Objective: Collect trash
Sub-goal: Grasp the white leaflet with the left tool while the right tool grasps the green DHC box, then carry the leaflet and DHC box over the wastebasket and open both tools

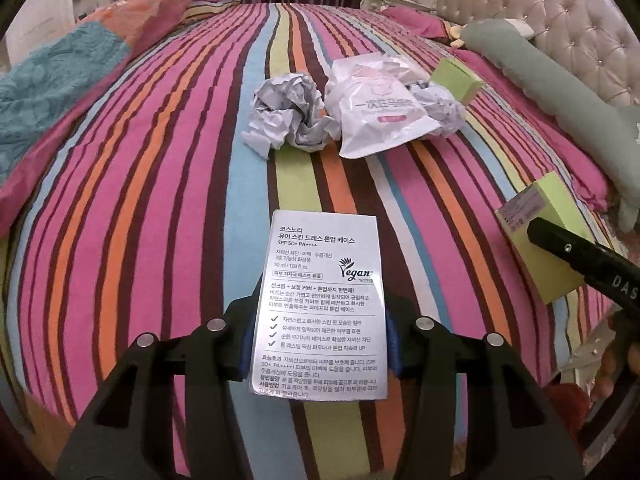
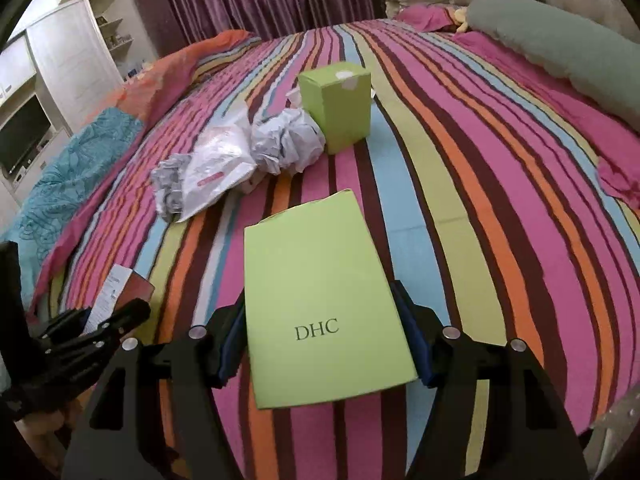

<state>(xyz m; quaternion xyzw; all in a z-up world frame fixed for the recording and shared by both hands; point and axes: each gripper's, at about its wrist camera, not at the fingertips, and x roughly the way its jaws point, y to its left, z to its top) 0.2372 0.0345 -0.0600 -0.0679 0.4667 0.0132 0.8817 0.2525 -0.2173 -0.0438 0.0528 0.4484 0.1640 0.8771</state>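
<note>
your left gripper clamps silver carton, right gripper clamps green dhc box; paper wads, pouch, second green box left on bed

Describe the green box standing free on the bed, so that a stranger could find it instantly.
On the striped bedspread, find the pile of crumpled paper and a white plastic pouch. The small upright green cardboard box stands beside that paper. Unlike the flat green DHC box, no gripper holds it.
</note>
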